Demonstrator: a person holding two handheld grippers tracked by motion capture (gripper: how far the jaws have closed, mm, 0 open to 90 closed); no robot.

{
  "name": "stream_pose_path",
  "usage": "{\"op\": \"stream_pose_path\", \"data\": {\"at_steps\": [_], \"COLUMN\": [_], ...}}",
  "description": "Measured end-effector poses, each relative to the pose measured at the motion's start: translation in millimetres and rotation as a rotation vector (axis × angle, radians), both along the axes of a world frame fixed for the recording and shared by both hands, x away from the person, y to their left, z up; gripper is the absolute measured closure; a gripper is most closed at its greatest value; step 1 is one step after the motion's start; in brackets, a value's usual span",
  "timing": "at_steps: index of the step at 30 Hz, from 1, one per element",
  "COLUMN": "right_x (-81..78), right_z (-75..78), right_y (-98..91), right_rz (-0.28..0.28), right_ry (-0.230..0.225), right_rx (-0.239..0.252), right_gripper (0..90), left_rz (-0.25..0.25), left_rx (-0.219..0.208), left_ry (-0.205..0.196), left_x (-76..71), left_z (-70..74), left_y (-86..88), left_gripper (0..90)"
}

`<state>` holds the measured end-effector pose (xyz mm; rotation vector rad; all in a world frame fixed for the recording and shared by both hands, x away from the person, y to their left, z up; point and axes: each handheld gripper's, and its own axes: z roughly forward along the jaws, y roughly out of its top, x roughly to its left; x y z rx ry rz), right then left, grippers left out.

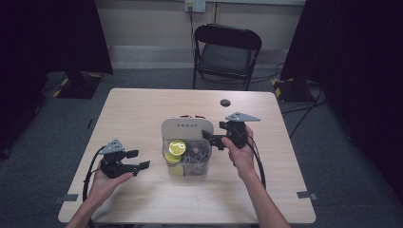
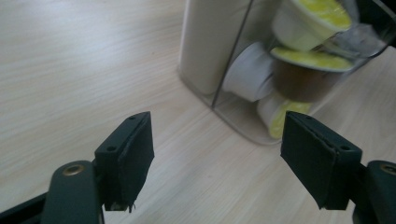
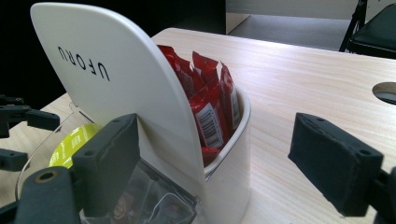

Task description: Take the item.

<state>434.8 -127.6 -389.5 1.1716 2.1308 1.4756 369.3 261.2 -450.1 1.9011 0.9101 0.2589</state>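
A light wooden worktop has a small organizer box near its middle. The box has a tall cream back with letters on it and a clear front part. In the clear part sit little cups with yellow lids, stacked on top of each other. Behind the cream wall, red packets stand upright in a white pocket.

The left gripper is held in the left hand, near the box on its left side but not touching it. Its jaws are wide open and hold nothing. In the left gripper view, the clear part and its cups are just ahead, between the two jaws.

The right gripper is held in the right hand, right beside the box's right edge. Its jaws are open too, with nothing in them. In the right gripper view, the cream wall rises close in front of one jaw.

A black folding chair stands behind the worktop. A small dark round hole is in the worktop near the far side.
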Motion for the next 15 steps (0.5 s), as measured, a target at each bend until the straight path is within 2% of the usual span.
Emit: {"op": "stream_pose_path", "data": {"at_steps": [4, 7, 10, 13, 15], "right_x": [-0.3, -0.2, 0.1, 1.0, 1.7], "right_z": [0.6, 0.7, 0.5, 0.4, 0.5], "right_y": [-0.8, -1.3, -1.3, -1.4, -1.7], "right_rz": [-0.003, -0.005, -0.004, -0.001, 0.001], "right_ry": [-0.002, -0.001, -0.001, -0.001, 0.003], "right_rx": [-0.005, -0.002, -0.001, 0.001, 0.003], "right_gripper": [15.4, 15.4, 15.1, 14.3, 14.0], "left_rz": [-0.025, -0.014, -0.014, -0.034, -0.039], "left_rx": [-0.003, -0.005, -0.048, -0.025, -0.031], "left_ry": [-0.012, -0.027, -0.019, -0.036, -0.041], "left_x": [-0.5, -0.6, 2.3, 4.1, 4.6], "left_z": [7.0, 12.8, 19.0, 26.1, 28.7], "left_y": [-8.8, -13.5, -15.3, -19.6, -21.2], "left_gripper": [27.7, 29.0, 30.4, 30.9, 32.1]}}
